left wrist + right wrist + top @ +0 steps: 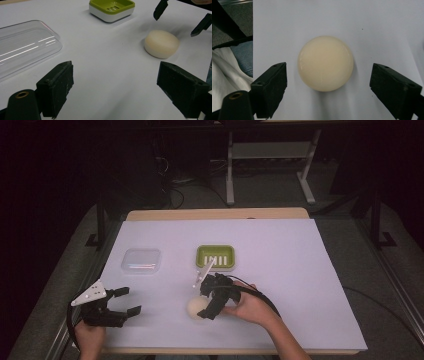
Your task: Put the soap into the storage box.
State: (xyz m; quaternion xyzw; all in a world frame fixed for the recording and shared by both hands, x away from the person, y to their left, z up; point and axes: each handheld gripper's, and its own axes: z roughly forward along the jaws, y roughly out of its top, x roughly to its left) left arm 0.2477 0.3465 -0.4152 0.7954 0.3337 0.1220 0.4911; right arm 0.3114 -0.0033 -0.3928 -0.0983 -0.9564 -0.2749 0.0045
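both jaws of the right gripper [328, 87] stand wide apart above the round cream soap [325, 63], not touching it. soap lies on the white table sheet [300, 270], near the green soap dish [215, 257]. left of the soap, the left gripper [127, 301] waits with jaws apart, holding nothing.

My left jaws' view cuts the clear lid [23, 47] off at its left edge. From above, my right gripper [209, 306] hides part of the soap [195, 309].
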